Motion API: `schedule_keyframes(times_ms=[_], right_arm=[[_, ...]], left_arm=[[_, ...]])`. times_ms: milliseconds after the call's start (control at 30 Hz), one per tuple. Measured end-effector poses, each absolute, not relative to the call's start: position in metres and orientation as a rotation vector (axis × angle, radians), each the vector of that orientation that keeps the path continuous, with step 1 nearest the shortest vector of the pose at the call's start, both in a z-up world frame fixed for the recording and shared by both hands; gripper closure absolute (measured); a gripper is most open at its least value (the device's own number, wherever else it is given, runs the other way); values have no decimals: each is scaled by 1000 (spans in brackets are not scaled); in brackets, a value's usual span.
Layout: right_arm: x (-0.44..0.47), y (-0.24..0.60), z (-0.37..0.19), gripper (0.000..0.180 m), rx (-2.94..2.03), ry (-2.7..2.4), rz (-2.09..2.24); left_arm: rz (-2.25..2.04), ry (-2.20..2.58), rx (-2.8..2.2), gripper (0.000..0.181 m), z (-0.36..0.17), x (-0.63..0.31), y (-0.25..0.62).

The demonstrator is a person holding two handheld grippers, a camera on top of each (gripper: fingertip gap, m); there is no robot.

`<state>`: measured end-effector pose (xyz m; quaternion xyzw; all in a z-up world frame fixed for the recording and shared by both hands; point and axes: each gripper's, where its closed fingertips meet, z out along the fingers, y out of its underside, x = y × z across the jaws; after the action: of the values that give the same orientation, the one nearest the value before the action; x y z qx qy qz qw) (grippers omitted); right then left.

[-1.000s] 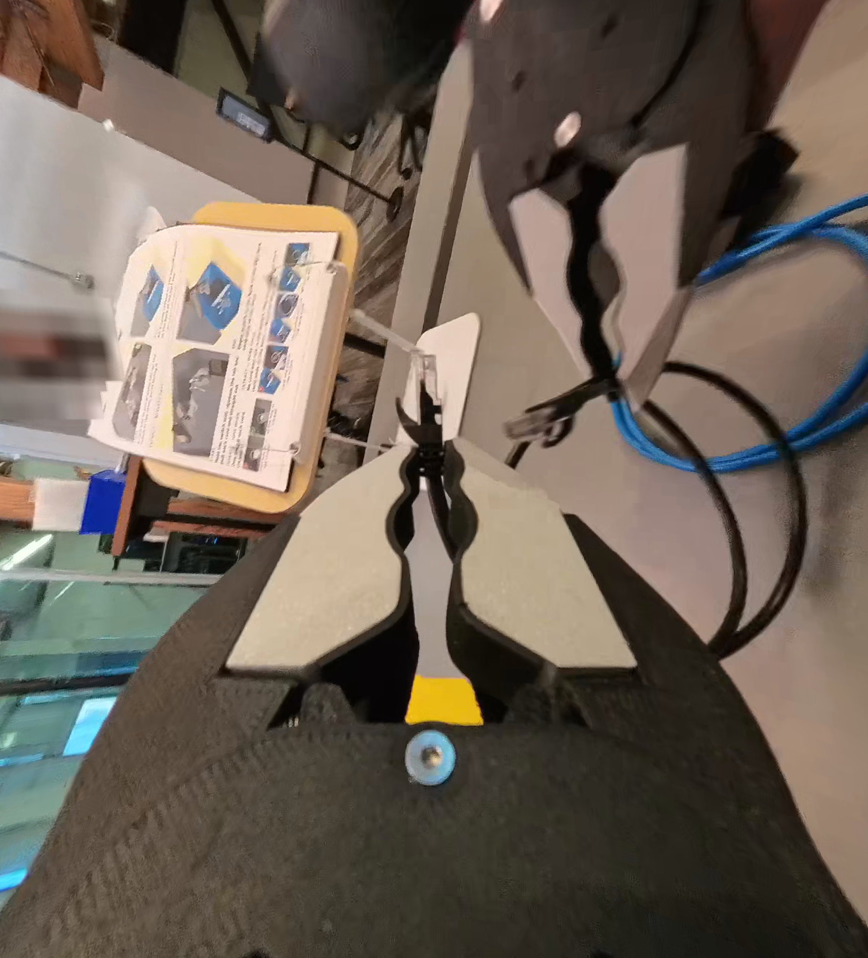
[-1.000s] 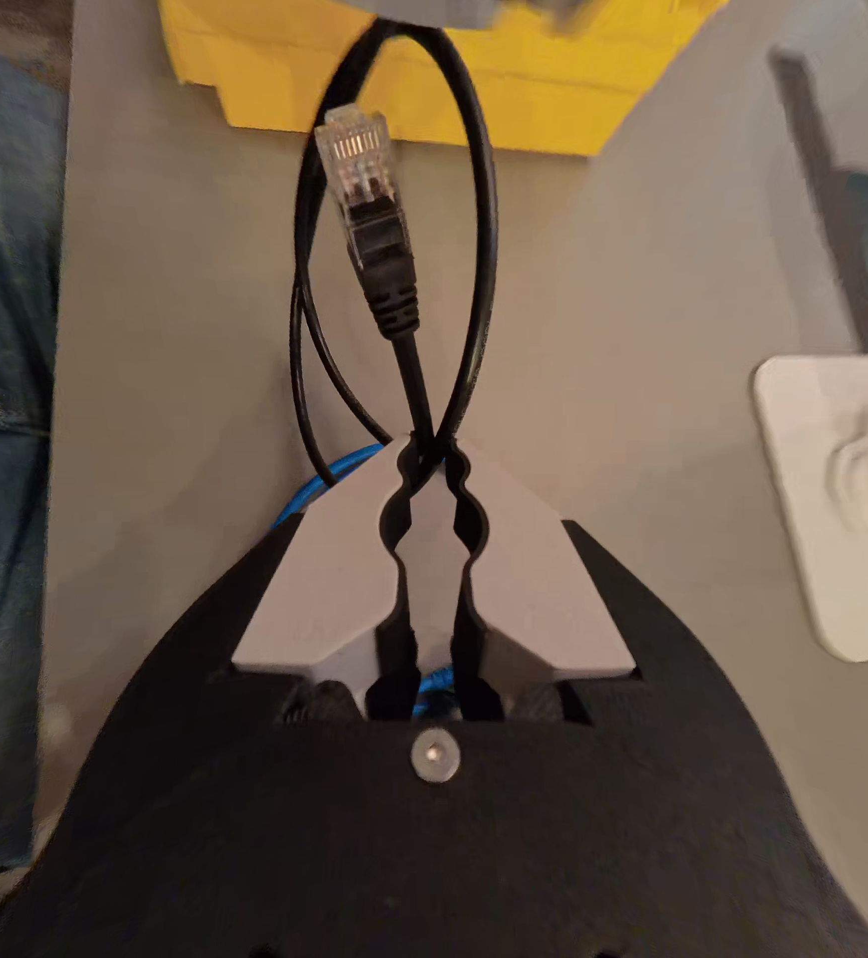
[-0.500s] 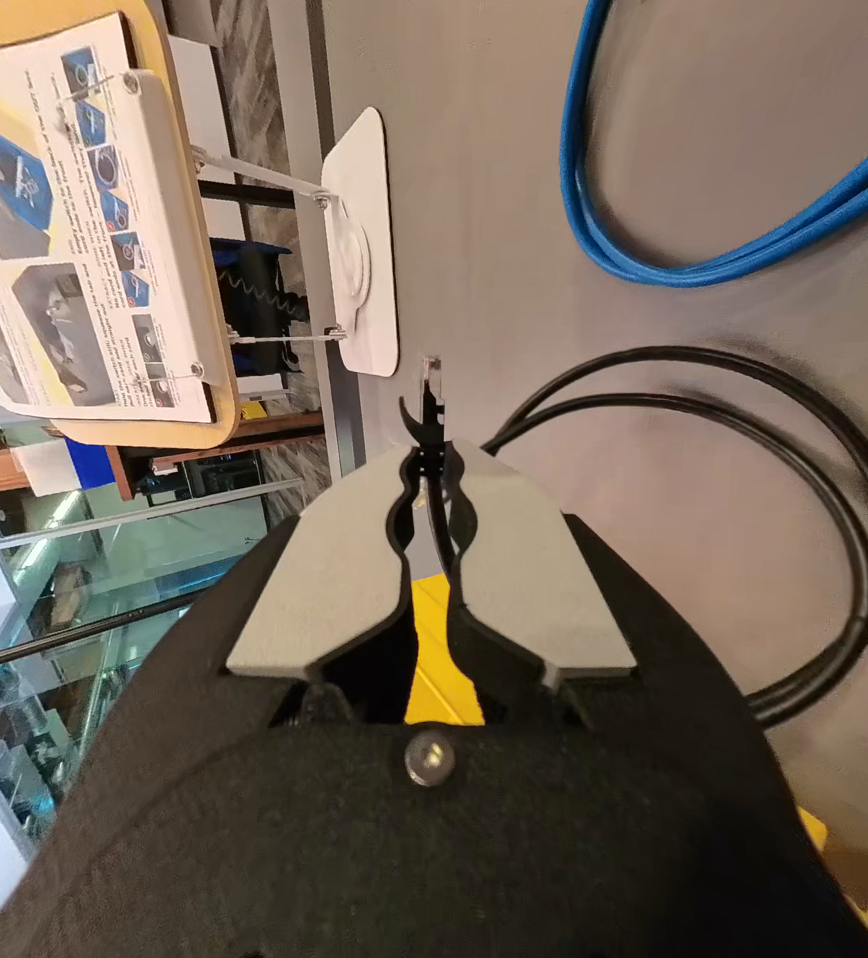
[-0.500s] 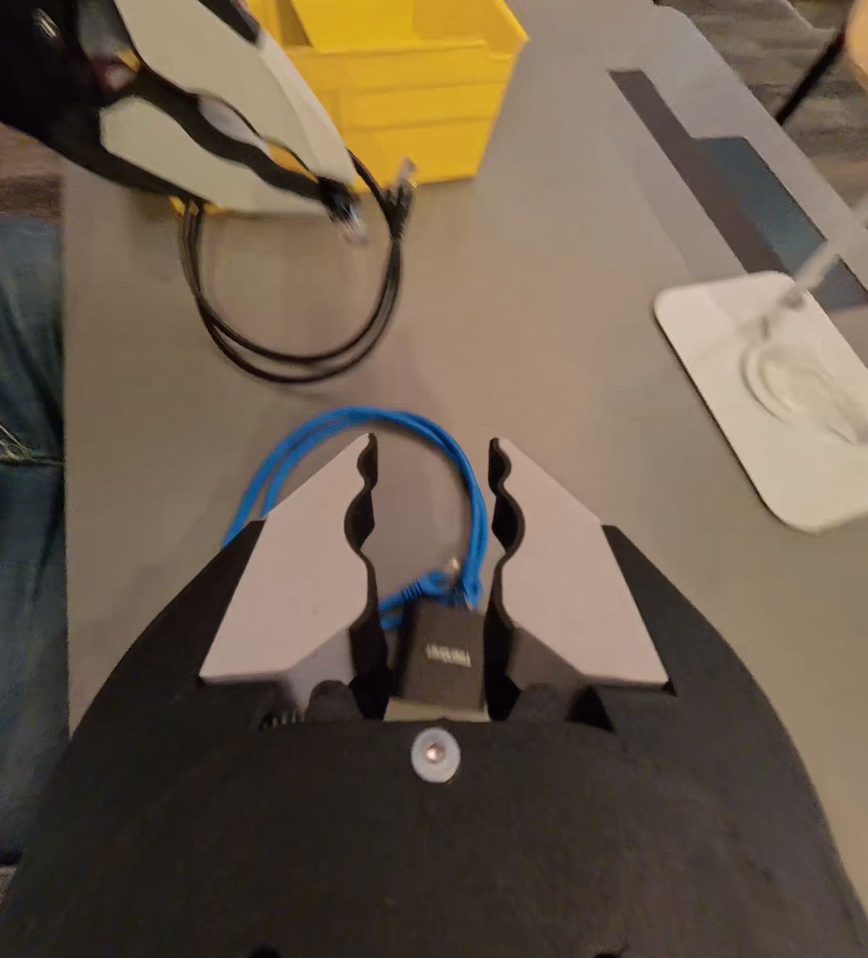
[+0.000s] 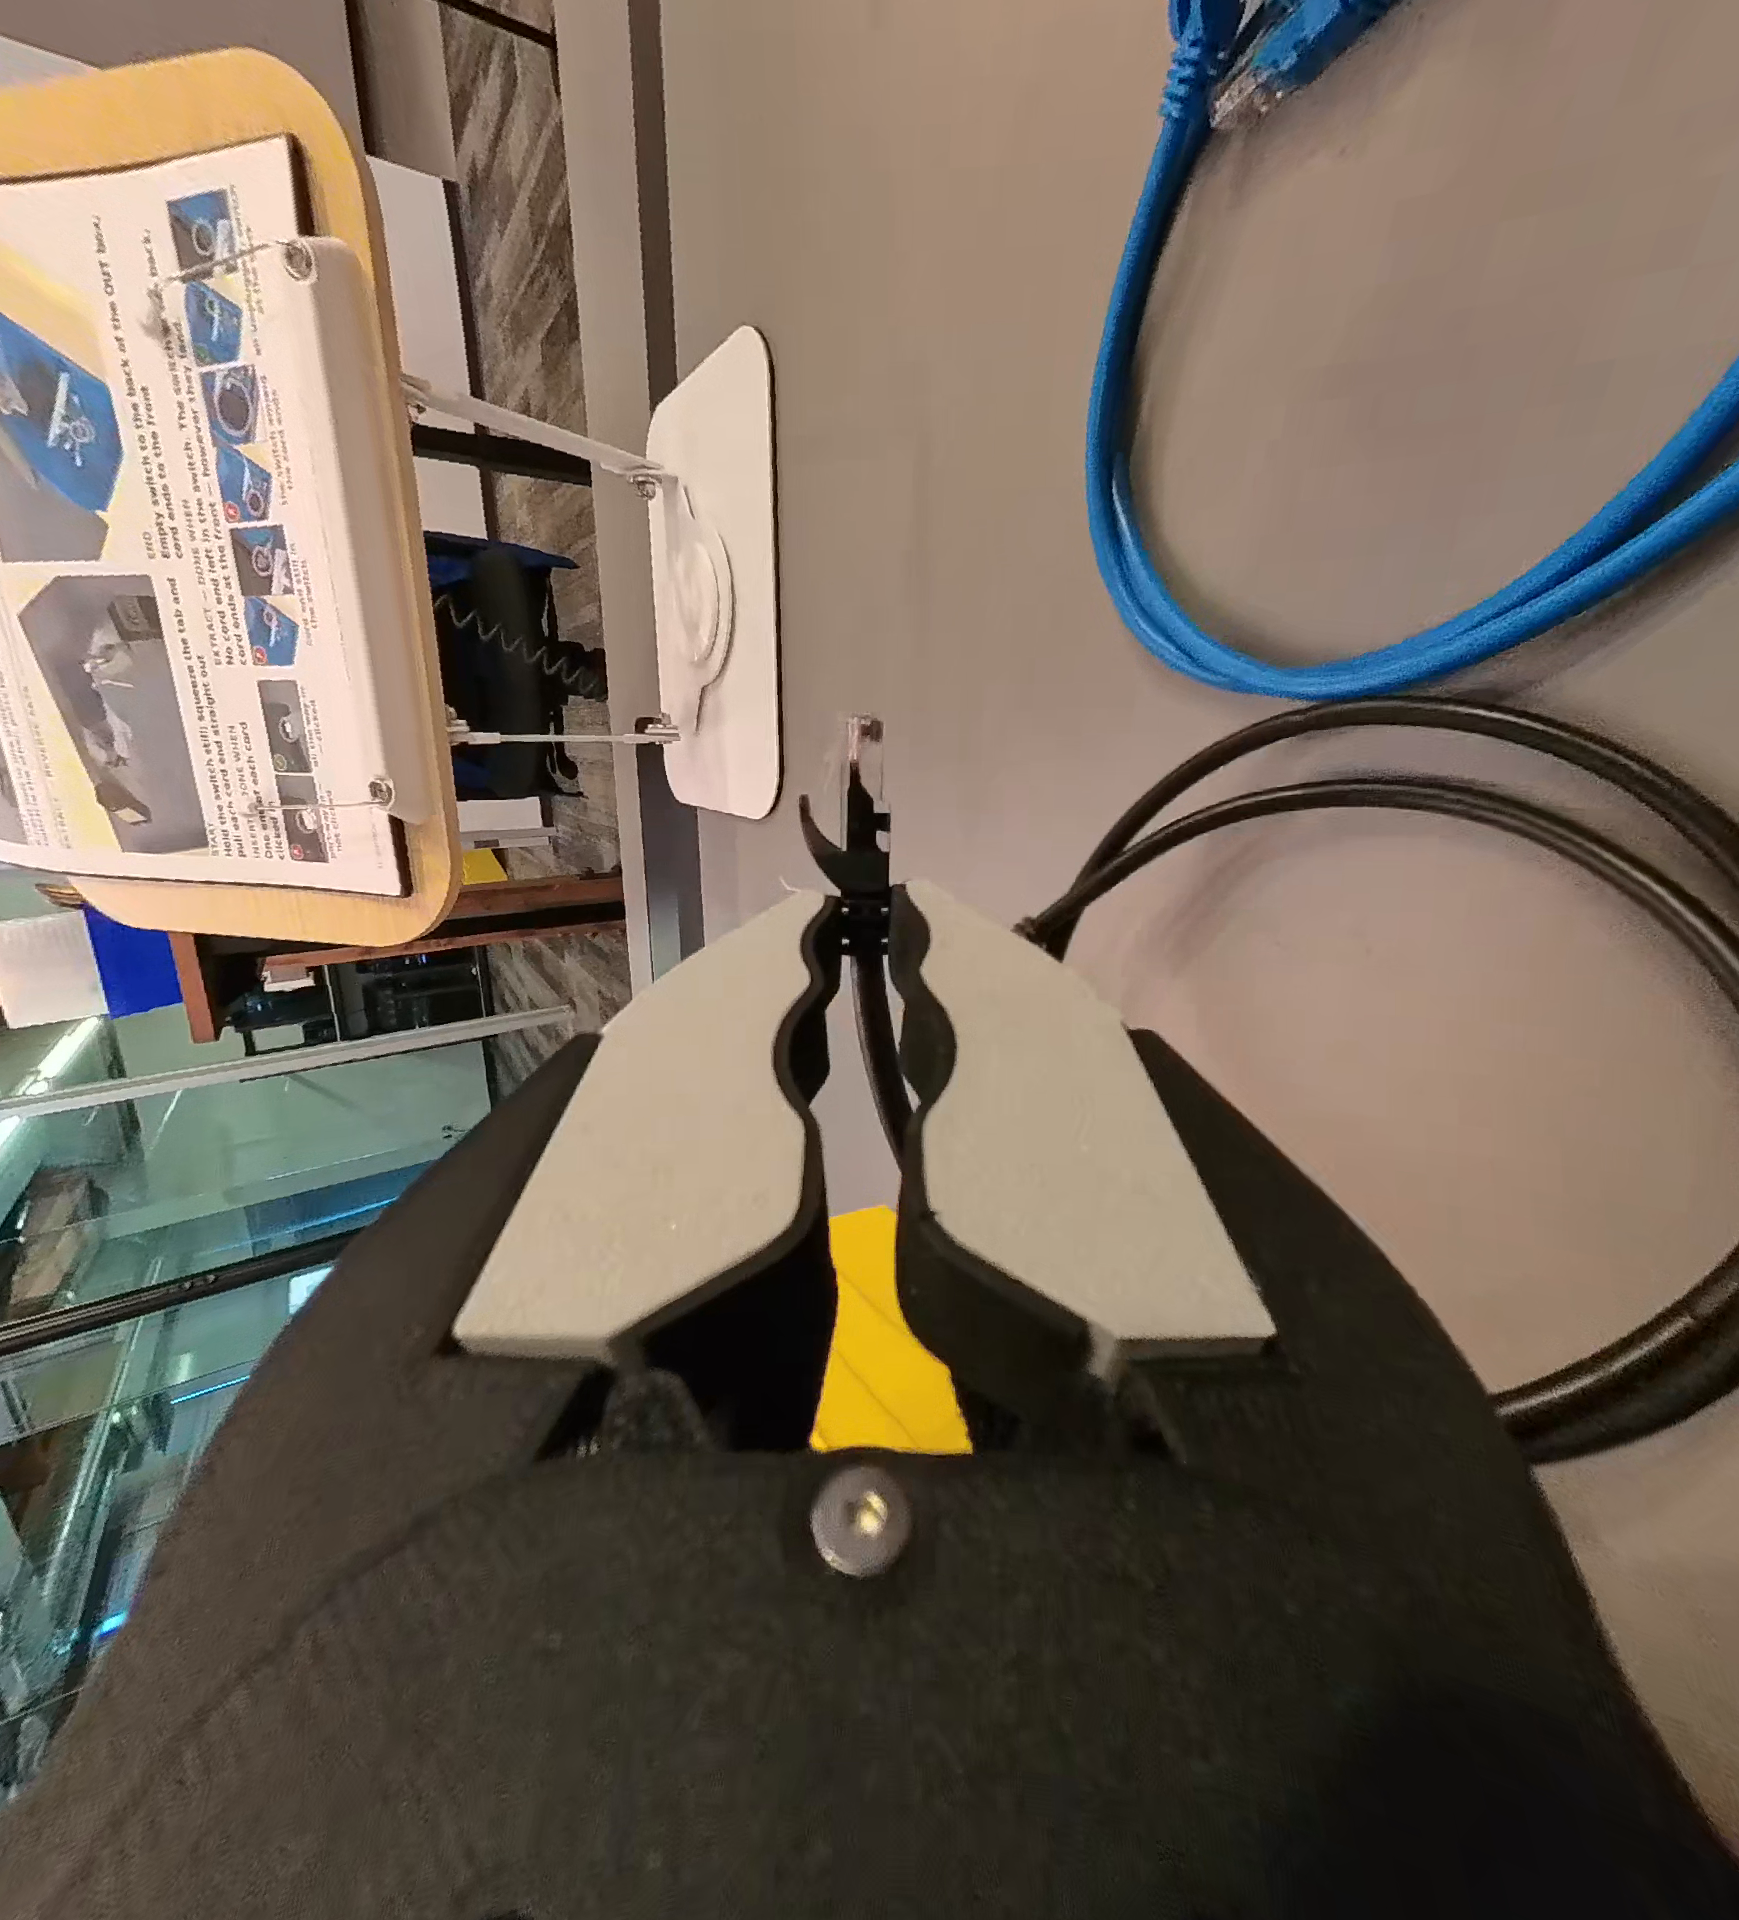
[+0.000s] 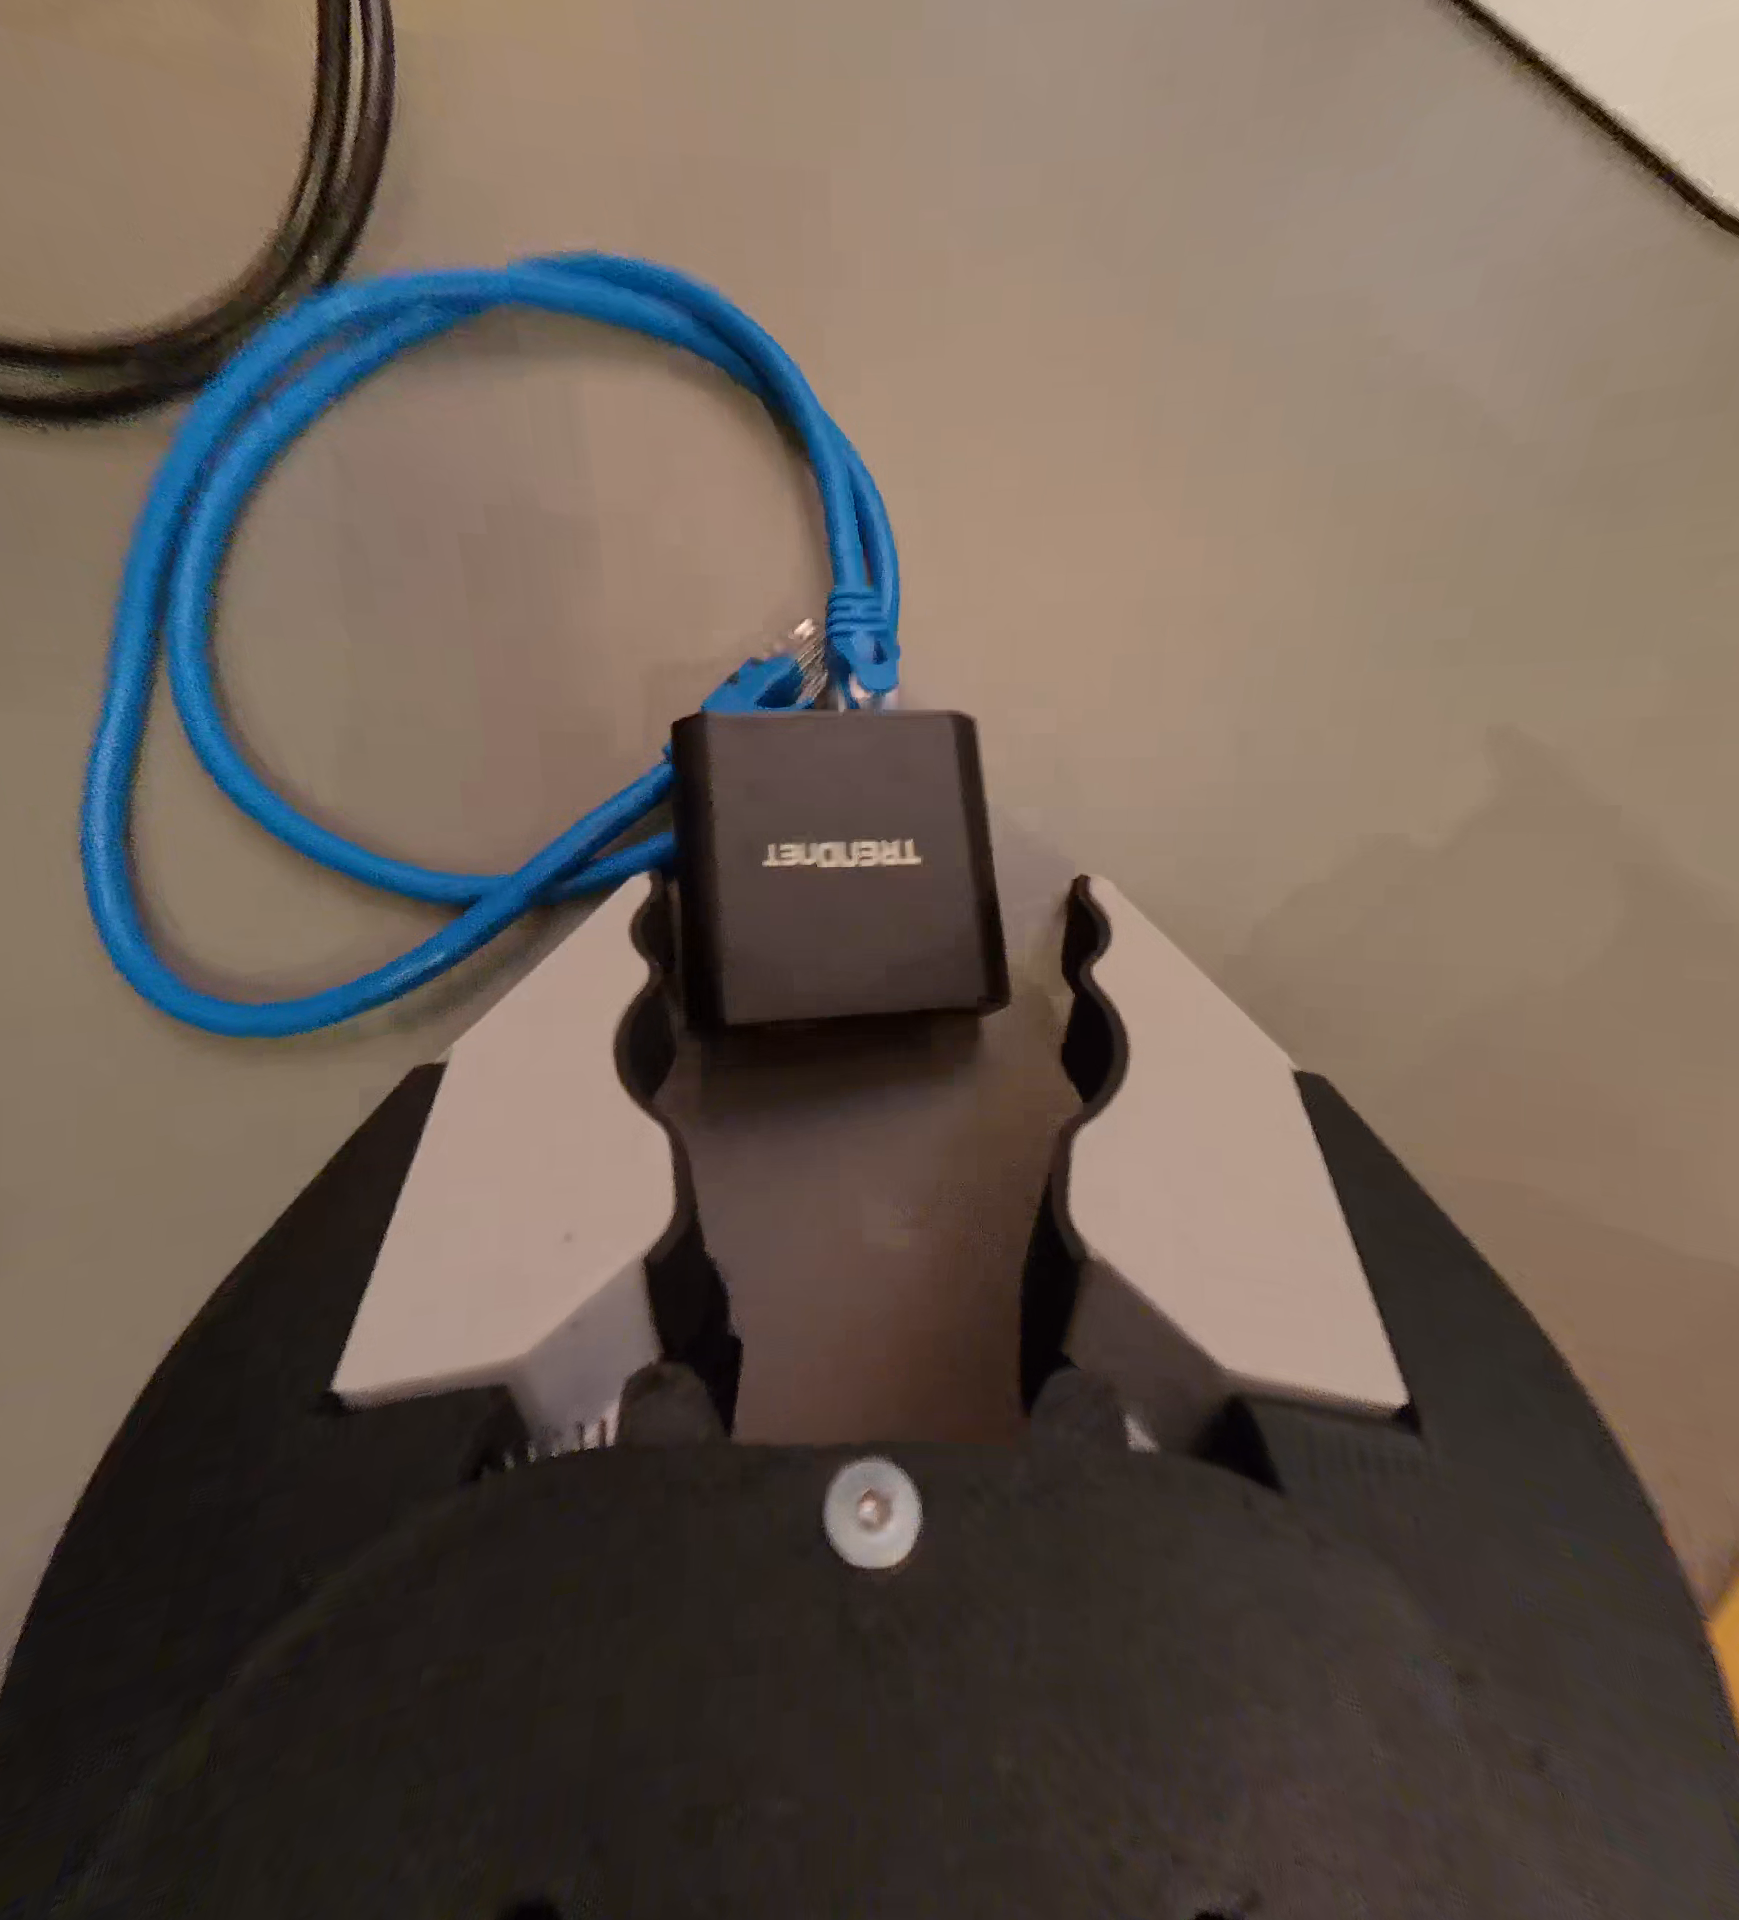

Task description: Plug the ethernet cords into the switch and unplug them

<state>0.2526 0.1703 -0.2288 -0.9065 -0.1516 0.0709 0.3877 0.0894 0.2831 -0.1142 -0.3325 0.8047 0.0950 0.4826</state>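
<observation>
My left gripper (image 5: 860, 904) is shut on the black ethernet cord (image 5: 1675, 1039) just behind its plug (image 5: 860, 810), which sticks out past the fingertips above the grey table. The rest of the cord lies looped to the right. My right gripper (image 6: 867, 894) is open, its fingers on either side of the small black switch (image 6: 834, 862), with a gap on the right side. The blue cord (image 6: 325, 623) lies coiled left of the switch. Its plugs (image 6: 844, 644) rest at the switch's far face; I cannot tell if they are inserted. The blue cord also shows in the left wrist view (image 5: 1260, 520).
A white stand base (image 5: 719, 571) sits near the table's far edge and holds an instruction sheet (image 5: 169, 520) on a wooden board. A yellow bin (image 5: 886, 1330) shows behind my left fingers. The black cord's loop (image 6: 221, 260) lies beyond the blue coil. There is about 25 centimeters between the tips of the two grippers.
My right gripper let go of the black cord, opened, and moved down around the switch. My left gripper kept its hold on the black plug and swung away from the right gripper.
</observation>
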Motion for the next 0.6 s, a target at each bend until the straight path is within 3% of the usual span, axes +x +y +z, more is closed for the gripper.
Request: schedule_keyframes(times_ms=[67, 367, 500, 600], right_arm=[[256, 172, -227, 118, -2289, -358, 220], [237, 177, -179, 119, -2026, -415, 373], [236, 180, -111, 180, -1711, -343, 570], [248, 185, -125, 180, -1856, -409, 403]], left_arm=[[224, 1957, -809, 172, -114, 89, 283], [189, 1959, -812, 172, -113, 94, 276], [165, 1941, -798, 172, -101, 101, 269], [153, 1937, -788, 173, -94, 104, 263]])
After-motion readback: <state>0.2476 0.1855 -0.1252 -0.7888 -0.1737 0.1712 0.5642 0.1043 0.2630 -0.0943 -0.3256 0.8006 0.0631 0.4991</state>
